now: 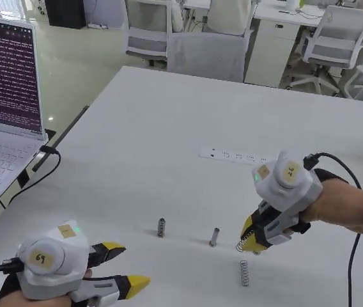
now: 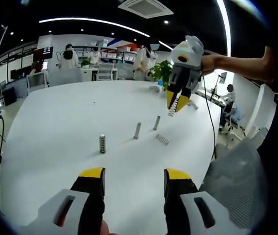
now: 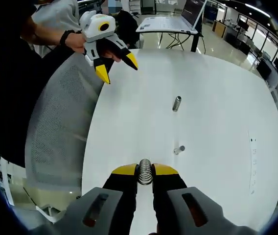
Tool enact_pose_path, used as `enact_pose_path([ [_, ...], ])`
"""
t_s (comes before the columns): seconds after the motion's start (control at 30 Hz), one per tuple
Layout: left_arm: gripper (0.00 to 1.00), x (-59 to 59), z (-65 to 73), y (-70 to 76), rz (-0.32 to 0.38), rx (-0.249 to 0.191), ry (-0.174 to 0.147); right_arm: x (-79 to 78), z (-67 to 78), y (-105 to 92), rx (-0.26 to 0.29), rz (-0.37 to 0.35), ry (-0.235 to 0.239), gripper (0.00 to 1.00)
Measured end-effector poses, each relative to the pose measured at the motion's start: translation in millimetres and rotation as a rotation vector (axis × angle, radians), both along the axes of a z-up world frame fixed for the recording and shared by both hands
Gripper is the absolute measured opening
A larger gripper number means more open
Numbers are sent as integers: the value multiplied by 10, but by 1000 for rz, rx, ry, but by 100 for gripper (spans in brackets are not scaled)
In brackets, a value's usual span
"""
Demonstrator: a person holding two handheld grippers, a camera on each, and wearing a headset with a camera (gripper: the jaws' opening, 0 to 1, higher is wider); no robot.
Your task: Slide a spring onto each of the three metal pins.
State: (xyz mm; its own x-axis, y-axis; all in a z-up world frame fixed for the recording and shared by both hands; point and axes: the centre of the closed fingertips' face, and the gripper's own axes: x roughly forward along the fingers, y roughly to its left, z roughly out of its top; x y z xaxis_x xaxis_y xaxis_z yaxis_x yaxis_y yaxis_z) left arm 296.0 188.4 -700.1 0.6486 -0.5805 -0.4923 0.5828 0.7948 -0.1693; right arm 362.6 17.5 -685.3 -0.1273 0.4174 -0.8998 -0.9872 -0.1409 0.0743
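The middle pin (image 1: 214, 237) stands bare and upright on the white tabletop (image 1: 169, 128). To its left in the head view stands the left pin (image 1: 161, 228), which has a fitted spring (image 2: 102, 144) coiled round it. The right pin (image 2: 156, 122) is also bare and stands on the other side of the middle pin. A loose spring (image 1: 245, 272) lies flat on the tabletop, to the right of the middle pin and nearer the person, apart from all three pins.

The right tongs (image 1: 250, 240) hang just right of the middle pin, tips pointing down. They are closed tight on the held spring (image 3: 145, 171), which is pinched between the yellow tips and sticks out below them. Whether it touches the right pin cannot be told.

The left tongs (image 1: 130, 264) are low and to the left of the middle pin, nearer the person than the left pin. They are spread wide with nothing between the tips.

A laptop (image 1: 6, 96) sits well to the left of the middle pin. A power strip (image 1: 239, 155) lies on the tabletop beyond it.
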Motion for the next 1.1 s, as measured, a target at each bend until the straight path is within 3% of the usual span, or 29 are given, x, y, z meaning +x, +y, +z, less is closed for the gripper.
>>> enact_pose_path([
  [0.63, 45, -87, -24, 195, 73, -11, 10, 274, -137, 155, -33, -3, -11, 8],
  [1.1, 54, -146, -75, 306, 109, -10, 27, 442, -294, 237, -70, 15, -27, 8],
])
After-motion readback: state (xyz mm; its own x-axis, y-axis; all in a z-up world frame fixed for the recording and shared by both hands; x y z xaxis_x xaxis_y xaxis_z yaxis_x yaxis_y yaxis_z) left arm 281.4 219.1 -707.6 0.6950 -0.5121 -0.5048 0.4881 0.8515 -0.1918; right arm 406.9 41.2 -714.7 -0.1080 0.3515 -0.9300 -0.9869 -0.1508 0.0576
